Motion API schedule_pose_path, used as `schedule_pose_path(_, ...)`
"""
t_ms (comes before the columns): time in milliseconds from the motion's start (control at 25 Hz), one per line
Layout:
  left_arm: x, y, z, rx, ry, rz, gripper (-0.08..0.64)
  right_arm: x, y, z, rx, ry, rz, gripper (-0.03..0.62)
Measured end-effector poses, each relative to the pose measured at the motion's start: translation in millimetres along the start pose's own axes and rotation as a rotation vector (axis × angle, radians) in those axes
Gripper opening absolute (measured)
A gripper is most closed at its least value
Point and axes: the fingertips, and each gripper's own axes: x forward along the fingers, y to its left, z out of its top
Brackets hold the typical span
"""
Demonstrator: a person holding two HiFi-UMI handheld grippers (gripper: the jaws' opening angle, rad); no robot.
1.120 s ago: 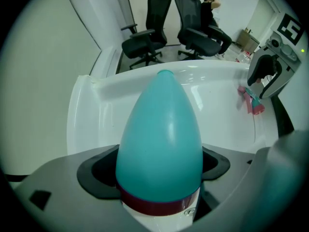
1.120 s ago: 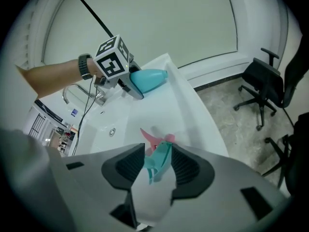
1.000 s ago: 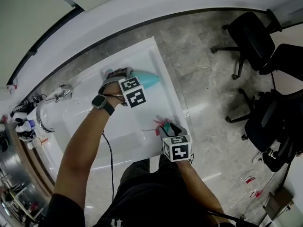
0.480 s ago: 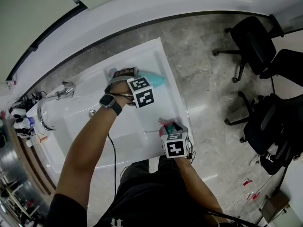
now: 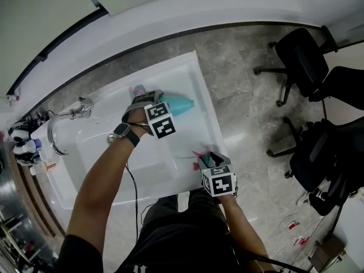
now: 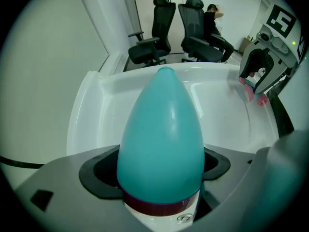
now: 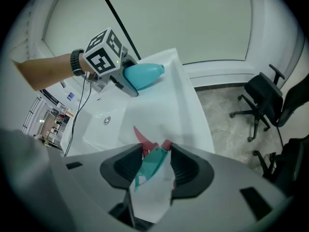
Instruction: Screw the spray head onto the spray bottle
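White sink counter (image 5: 196,127): left gripper (image 5: 164,104) clamps spray bottle (image 5: 181,103); right gripper (image 5: 207,162), jaws just tightening, grips spray head (image 7: 153,164) well apart from bottle; judged pre-alignment, head must next meet neck (image 7: 161,69).

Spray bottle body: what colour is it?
Teal spray bottle, clearest in the left gripper view.

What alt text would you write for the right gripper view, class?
The right gripper, its jaws just closing slightly, pinches a teal and pink spray head. Beyond, the left gripper holds a teal bottle over a white sink.
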Motion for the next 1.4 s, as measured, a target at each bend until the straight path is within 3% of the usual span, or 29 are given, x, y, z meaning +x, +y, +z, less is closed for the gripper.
schedule_pose_path(200,-24,-11,-3,-0.024,-0.035,0.007,0.433,-18,17,10,-0.016,-0.044,0.028,0.184)
schedule_pose_path(520,-122,-31,-4,-0.093,-0.161,0.085,0.433,-86,50,37,-0.098,-0.165,0.048,0.184)
schedule_pose_path(920,-217,-52,-40,-0.13,-0.225,0.203,0.433,-149,118,48,-0.198,-0.28,0.051,0.184)
schedule_pose_path(1400,-384,-98,-60,-0.202,-0.509,0.408,0.434,-302,214,77,-0.377,-0.567,0.053,0.185)
